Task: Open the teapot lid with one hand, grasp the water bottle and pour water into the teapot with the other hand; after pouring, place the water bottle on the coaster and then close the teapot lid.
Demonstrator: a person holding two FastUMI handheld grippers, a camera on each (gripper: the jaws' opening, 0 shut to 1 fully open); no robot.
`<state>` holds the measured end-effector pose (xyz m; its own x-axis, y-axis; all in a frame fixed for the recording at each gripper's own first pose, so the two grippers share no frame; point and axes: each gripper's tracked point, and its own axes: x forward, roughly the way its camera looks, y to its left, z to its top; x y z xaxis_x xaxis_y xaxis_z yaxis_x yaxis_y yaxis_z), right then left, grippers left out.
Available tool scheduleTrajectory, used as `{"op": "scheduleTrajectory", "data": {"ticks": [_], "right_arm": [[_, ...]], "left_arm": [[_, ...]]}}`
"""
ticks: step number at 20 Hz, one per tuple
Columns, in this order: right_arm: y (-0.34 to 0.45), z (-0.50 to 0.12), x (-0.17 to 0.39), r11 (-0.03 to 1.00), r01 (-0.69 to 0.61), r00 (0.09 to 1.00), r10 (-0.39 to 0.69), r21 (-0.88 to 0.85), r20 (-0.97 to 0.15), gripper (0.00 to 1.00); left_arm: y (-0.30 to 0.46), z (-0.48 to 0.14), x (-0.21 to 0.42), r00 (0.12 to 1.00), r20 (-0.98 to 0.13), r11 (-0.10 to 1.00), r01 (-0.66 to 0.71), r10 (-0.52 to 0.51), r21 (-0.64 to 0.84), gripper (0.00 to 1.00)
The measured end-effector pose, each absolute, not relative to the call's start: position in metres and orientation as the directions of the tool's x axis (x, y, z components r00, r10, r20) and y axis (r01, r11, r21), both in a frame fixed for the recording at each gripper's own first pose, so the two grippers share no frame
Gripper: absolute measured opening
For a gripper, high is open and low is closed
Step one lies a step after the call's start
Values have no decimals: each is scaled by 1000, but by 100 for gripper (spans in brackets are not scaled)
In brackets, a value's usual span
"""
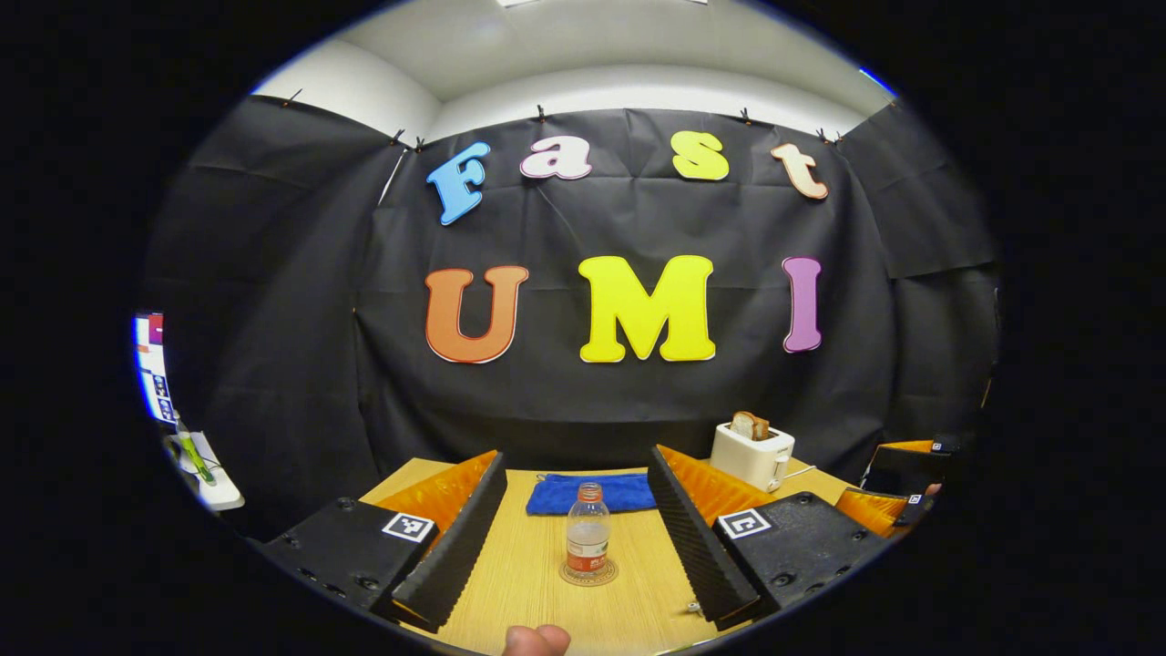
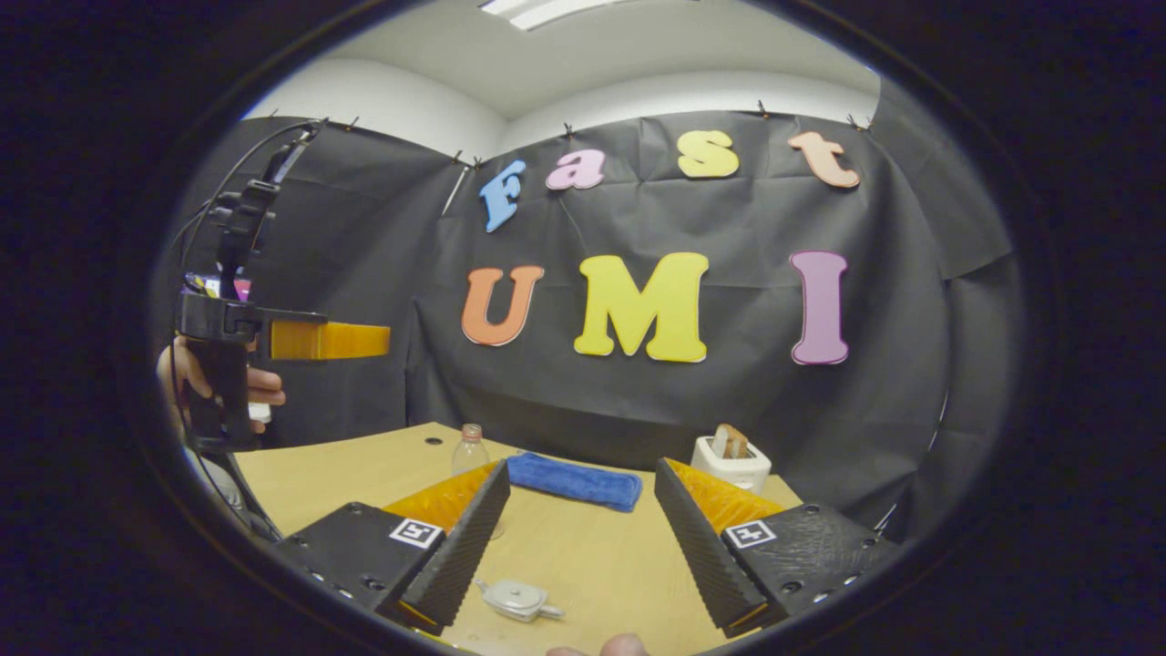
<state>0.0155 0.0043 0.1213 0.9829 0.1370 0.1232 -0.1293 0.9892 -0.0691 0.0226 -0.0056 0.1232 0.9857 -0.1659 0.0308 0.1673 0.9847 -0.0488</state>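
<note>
A clear water bottle with an orange label stands upright on a round coaster on the wooden table. It is ahead of my left gripper, which is open, with nothing between its fingers. In the right gripper view the bottle shows partly behind my own left finger. A small teapot with a metal lid sits low between the fingers of my right gripper, which is open and holds nothing. A hand holds the left gripper raised at the far left.
A folded blue cloth lies behind the bottle, and a white toaster with bread stands at the back right near the wall. The right gripper shows at the right edge. A fingertip pokes in at the bottom.
</note>
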Motion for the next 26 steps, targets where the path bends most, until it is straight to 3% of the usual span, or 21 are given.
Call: {"op": "scheduleTrajectory", "data": {"ticks": [7, 14, 21, 26], "right_arm": [[2, 122, 20, 988, -150, 979, 155, -42, 132, 97], [-20, 112, 16, 993, -120, 984, 118, 1, 135, 97], [-38, 94, -4, 995, -91, 988, 86, 32, 128, 96], [-42, 85, -21, 996, -78, 988, 71, 43, 139, 95]], "left_arm": [[-3, 157, 20, 988, 102, 992, 109, -115, 64, 96], [-26, 156, 22, 989, 87, 987, 112, -122, 118, 97], [-64, 143, 8, 980, 30, 976, 192, -196, 99, 96], [-47, 122, 9, 989, -4, 986, 146, -146, 81, 97]]}}
